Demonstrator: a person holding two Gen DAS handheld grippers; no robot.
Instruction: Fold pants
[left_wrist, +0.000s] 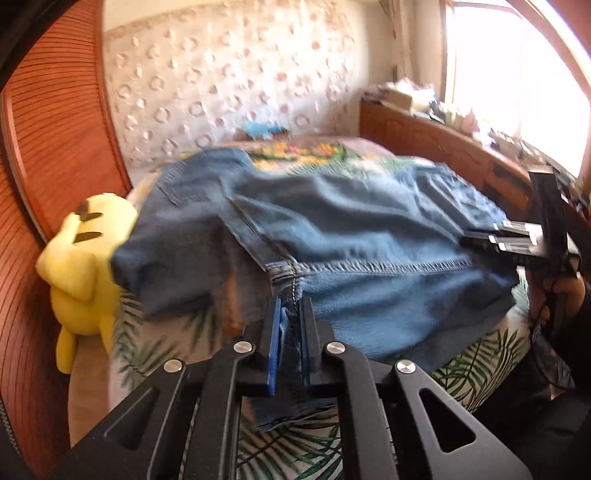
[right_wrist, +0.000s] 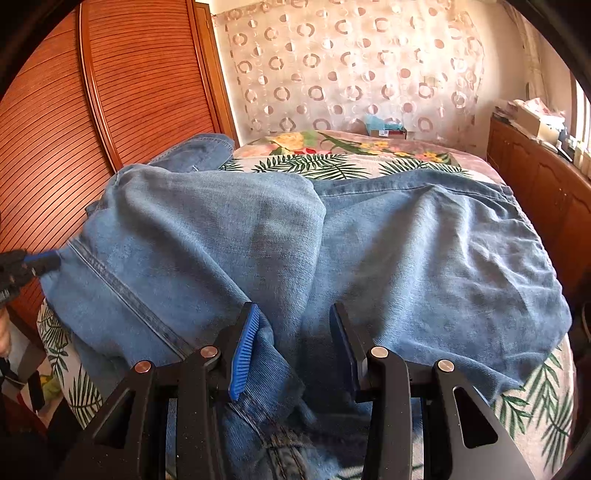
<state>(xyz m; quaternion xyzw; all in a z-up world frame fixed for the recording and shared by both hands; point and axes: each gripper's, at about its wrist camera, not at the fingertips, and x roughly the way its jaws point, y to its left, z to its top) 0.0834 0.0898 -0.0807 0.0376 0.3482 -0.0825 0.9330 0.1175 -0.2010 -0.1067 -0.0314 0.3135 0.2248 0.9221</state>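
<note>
Blue denim pants (left_wrist: 332, 236) lie partly folded across a bed with a leaf-print cover. My left gripper (left_wrist: 290, 306) is shut on a seamed edge of the pants near the front of the bed. In the right wrist view the pants (right_wrist: 332, 240) spread across the bed, and the left gripper (right_wrist: 44, 260) pinches their left edge. My right gripper (right_wrist: 295, 314) is open, its jaws wide apart over the denim, with cloth lying between them. The right gripper also shows in the left wrist view (left_wrist: 476, 240), at the pants' right edge.
A yellow plush toy (left_wrist: 81, 258) sits at the bed's left side against a wooden slatted wardrobe (right_wrist: 92, 92). A wooden cabinet (right_wrist: 546, 177) with clutter runs along the right under a bright window. A curtain with rings hangs behind the bed (right_wrist: 546, 398).
</note>
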